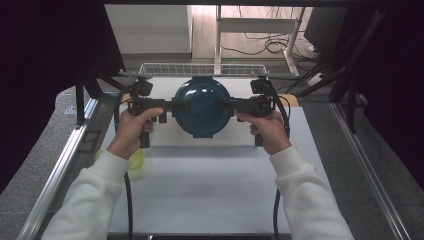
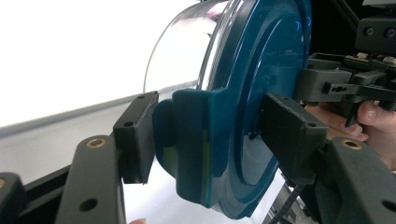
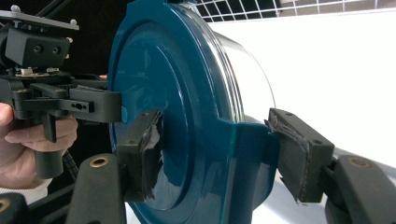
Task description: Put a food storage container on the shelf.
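You hold a round container (image 1: 202,106) between your two grippers, above the far half of the white desk (image 1: 210,190), near its far edge and just in front of the wire basket (image 1: 202,69); its lid is glossy dark teal plastic, moulded in raised concentric rings, with a thick latch tab at each side, and its body is clear, smooth and cylindrical; your left gripper (image 1: 176,106) clamps the tab on its side, one matte black pad on the lid face and the other on the tab's back (image 2: 205,144), jaws part-way closed and pressing; your right gripper (image 1: 226,106) grips the opposite tab the same way (image 3: 243,154), its worn, frayed pads (image 3: 147,147) squeezing lid and tab; the container lies tipped, lid facing you, clear of the surface; a yellow-green object (image 1: 136,161) sits near the desk's left edge beneath your left sleeve.
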{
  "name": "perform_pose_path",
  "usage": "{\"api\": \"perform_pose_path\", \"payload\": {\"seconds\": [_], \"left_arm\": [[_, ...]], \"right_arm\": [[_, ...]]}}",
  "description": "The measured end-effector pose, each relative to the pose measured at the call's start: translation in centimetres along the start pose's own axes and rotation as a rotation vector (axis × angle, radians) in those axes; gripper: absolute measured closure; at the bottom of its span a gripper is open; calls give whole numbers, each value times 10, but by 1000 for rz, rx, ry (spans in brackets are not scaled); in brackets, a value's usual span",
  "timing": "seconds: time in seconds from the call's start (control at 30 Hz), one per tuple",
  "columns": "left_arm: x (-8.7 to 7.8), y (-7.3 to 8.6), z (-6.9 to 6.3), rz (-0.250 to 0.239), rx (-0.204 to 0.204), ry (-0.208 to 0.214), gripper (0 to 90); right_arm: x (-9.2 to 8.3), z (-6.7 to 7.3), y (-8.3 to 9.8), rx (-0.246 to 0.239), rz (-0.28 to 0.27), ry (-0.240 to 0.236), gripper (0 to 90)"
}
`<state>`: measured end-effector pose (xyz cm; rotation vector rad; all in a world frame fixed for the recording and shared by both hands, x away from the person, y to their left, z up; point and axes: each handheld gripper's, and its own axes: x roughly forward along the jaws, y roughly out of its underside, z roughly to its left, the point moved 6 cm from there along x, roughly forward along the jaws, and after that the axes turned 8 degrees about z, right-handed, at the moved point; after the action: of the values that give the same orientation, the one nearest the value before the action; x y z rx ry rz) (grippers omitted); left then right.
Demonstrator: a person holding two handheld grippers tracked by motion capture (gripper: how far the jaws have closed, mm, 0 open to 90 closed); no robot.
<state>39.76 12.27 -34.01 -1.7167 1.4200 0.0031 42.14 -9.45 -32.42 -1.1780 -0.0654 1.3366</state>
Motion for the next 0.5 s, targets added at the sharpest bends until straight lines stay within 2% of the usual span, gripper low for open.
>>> {"api": "perform_pose_path", "payload": {"seconds": [0.13, 0.27, 0.5], "left_arm": [[-2, -14, -3, -3, 13, -17, 382], [-4, -26, -4, -4, 21, -16, 383], [-5, -43, -3, -3, 16, -18, 383]], "right_arm": [[-1, -3, -8, 10, -7, -11, 371], [-3, -4, -19, 6, -15, -16, 371], [-4, -8, -37, 9, -15, -19, 375]]}}
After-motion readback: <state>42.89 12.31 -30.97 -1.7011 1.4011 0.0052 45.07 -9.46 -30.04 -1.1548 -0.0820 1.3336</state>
